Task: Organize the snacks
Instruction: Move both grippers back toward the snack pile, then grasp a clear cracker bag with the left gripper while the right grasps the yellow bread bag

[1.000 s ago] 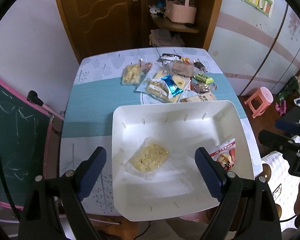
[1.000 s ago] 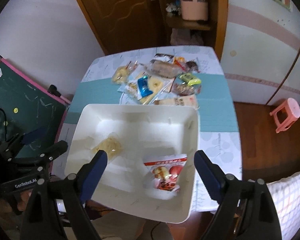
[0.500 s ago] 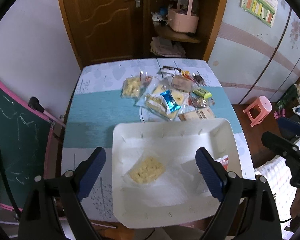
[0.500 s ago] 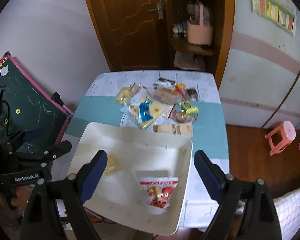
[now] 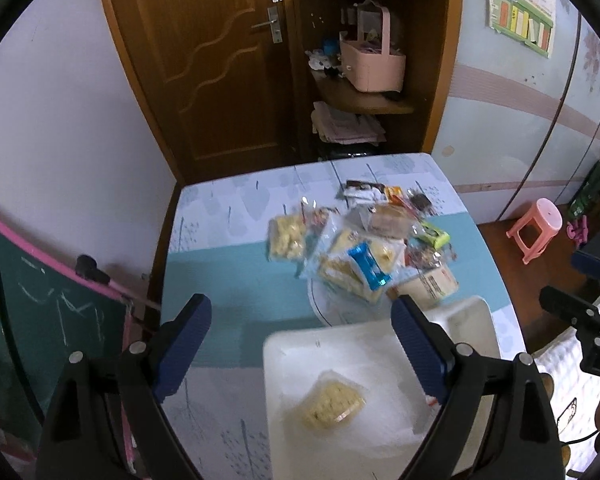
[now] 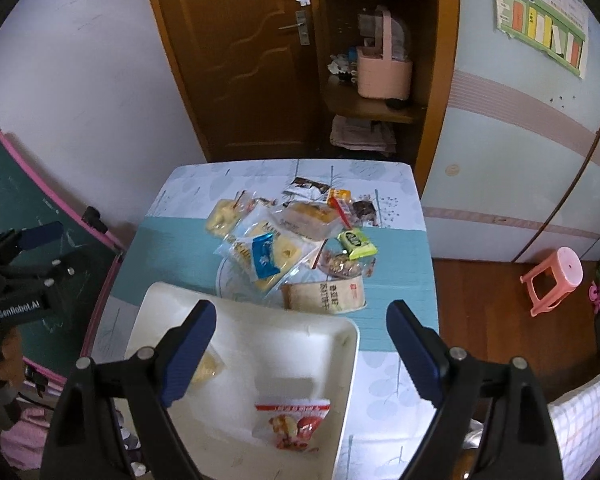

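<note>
Above a patterned table (image 6: 396, 280), left gripper (image 5: 300, 344) and right gripper (image 6: 300, 340) both released and empty, two packets in the white tray (image 6: 340, 360), snack pile (image 6: 292, 236) beyond it.

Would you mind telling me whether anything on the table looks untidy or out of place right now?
Nothing is spilled or damaged. The oddity is the snack pile mid-table: packets overlap at all angles, unsorted. Only two sit in the white tray: a yellow packet and a red-printed packet. Both grippers are open and empty.
</note>
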Demonstrator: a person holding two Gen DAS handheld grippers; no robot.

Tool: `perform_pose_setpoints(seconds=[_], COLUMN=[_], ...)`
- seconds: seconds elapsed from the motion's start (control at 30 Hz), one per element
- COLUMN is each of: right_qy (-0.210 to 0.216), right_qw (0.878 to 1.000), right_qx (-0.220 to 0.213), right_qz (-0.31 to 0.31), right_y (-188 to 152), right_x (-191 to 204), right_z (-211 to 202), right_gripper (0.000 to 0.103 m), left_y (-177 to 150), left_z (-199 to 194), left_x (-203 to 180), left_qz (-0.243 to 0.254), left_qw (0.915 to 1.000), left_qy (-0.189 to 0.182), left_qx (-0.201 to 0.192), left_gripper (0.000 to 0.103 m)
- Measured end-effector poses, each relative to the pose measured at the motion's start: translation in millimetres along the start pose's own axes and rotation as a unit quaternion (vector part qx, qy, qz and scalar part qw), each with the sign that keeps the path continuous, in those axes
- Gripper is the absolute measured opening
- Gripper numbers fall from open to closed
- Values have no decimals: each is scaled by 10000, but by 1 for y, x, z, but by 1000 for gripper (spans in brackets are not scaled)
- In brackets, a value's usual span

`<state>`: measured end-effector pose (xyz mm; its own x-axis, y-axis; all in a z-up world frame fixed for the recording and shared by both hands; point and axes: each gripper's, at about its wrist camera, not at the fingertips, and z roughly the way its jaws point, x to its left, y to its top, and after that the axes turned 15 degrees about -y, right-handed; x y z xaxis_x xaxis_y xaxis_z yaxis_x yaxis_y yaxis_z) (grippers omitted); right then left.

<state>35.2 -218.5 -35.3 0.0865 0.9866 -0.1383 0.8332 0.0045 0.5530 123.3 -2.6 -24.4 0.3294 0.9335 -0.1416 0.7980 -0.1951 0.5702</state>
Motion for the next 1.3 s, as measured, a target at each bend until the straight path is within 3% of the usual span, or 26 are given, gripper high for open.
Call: perform_pose_setpoints(seconds=[0.23, 0.47, 0.63, 0.77, 0.87, 1.0, 1.1, 1.3], right_qy=[-77, 51, 122, 338, 582, 589, 473, 294], right_qw=[9999, 9992, 9989, 9956, 9853, 9734, 9690, 9609], right_qx=[45, 247, 410, 798, 1395, 1929, 2079, 2372], right_qz=[146, 311, 198, 368, 801, 1087, 1249, 1397], right_y=[31, 86, 117, 132, 135, 129, 124, 122], right_x=[-9, -21, -13, -3, 2, 11, 20, 35], right_z=[21, 61, 98, 144, 195, 246, 273, 310], right_gripper=[87, 87, 87, 87, 88, 90, 103, 103], left_y=[55, 110, 132, 132, 124, 108, 98, 83], left_z=[23, 66, 114, 167, 202, 251, 280, 323], left_x=[33, 71, 101, 117, 122, 129, 136, 138], left_qz=[-29, -15, -308, -448, -486, -436, -530, -617], left_qw=[9998, 9994, 9973, 9928, 9892, 9865, 9831, 9776], left_qy=[162, 202, -122, -272, -436, -401, -423, -551], left_qx=[56, 266, 655, 1077, 1309, 1525, 1702, 1937], left_gripper=[91, 91, 91, 91, 91, 91, 91, 90])
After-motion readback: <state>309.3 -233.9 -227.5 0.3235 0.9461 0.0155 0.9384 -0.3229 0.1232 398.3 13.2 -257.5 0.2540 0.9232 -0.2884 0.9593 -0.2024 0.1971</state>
